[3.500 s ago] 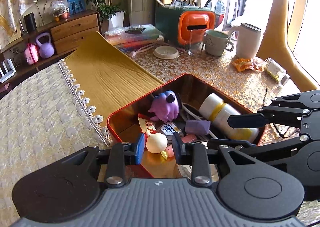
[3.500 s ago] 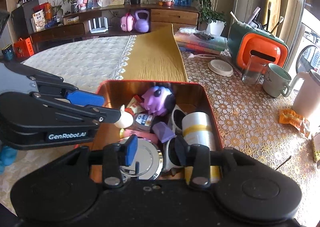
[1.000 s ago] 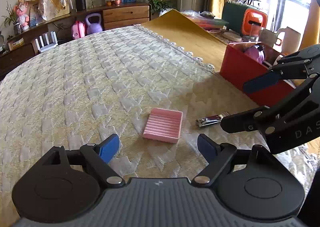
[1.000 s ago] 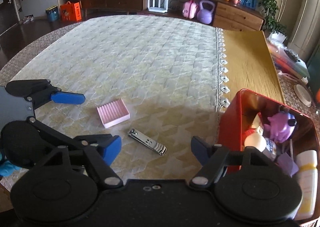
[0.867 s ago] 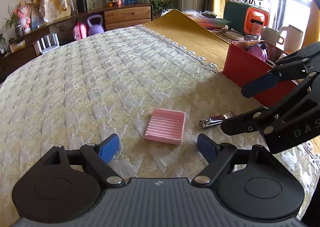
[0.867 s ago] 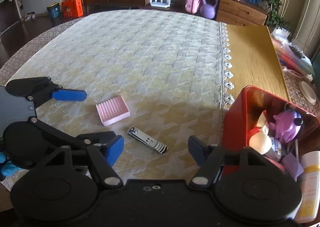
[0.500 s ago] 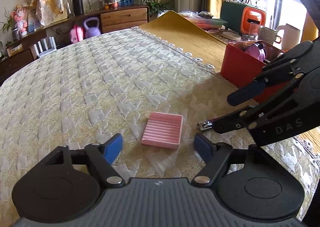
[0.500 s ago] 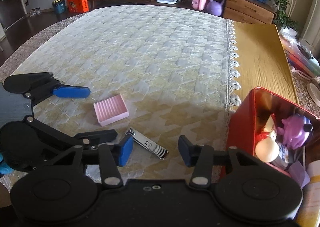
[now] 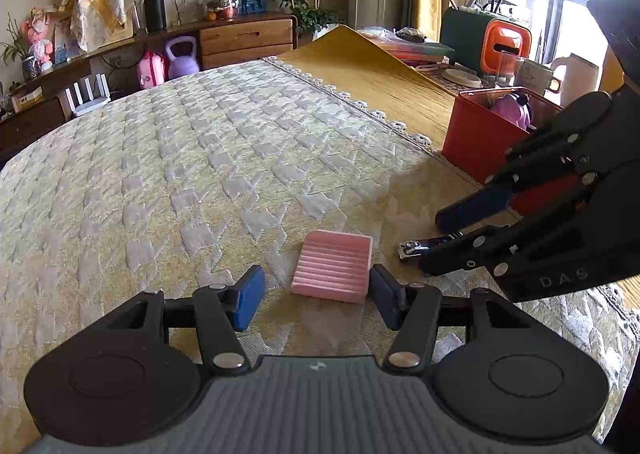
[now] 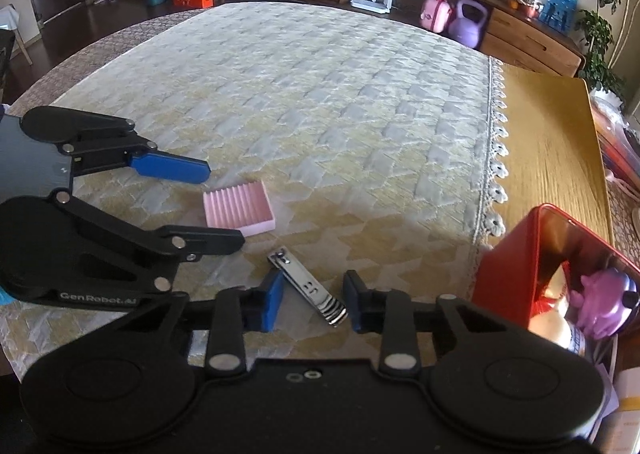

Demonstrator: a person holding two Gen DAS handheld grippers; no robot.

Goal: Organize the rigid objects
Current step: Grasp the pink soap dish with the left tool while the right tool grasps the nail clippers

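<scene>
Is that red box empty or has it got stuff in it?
Not empty: the red box holds a purple toy, among other items.

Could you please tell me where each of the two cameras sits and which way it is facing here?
Left wrist: on the left gripper, angled down at the pink tray between its closing jaws; the right gripper enters from the right.
Right wrist: on the right gripper, angled down at the nail clipper between its closing jaws; the left gripper enters from the left.
Shared: tray, clipper, red box, quilted cloth.
</scene>
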